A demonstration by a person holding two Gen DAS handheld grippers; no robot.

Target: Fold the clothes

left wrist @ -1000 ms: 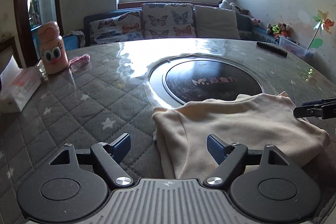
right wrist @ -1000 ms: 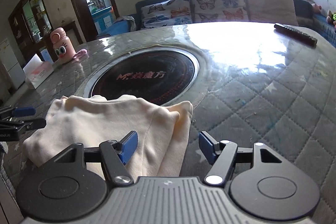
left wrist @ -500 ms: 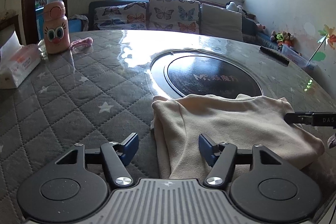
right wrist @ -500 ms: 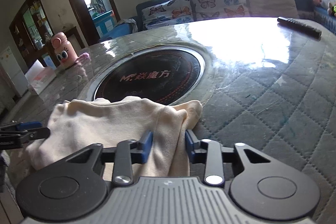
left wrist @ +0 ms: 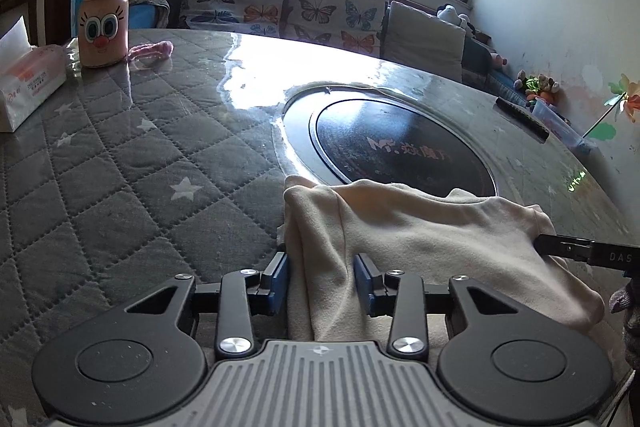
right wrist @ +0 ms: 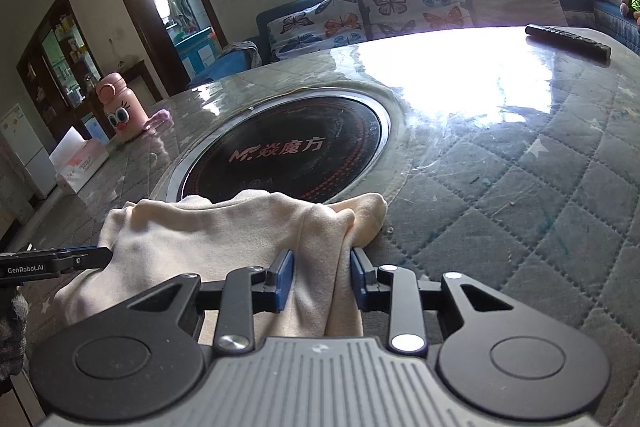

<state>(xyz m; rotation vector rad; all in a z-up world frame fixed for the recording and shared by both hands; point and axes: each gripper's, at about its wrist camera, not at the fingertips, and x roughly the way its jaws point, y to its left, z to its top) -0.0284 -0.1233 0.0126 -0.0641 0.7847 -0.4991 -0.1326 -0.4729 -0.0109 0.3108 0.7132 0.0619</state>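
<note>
left claw (left wrist: pixel 322 281) and right claw (right wrist: pixel 322 281) each gripping cream garment (left wrist: pixel 420 239), quilted table (left wrist: pixel 120 187)

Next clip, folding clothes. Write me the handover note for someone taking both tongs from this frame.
Left tongs: shut on the cream garment, at its left near edge.
Right tongs: shut on the same garment, at its right near edge.
The garment lies bunched on the quilted table, its far edge overlapping the black round hob.
Done: both near corners gripped.
Left: probably lift and carry the near edge forward to make the fold, then release and smooth.
</note>
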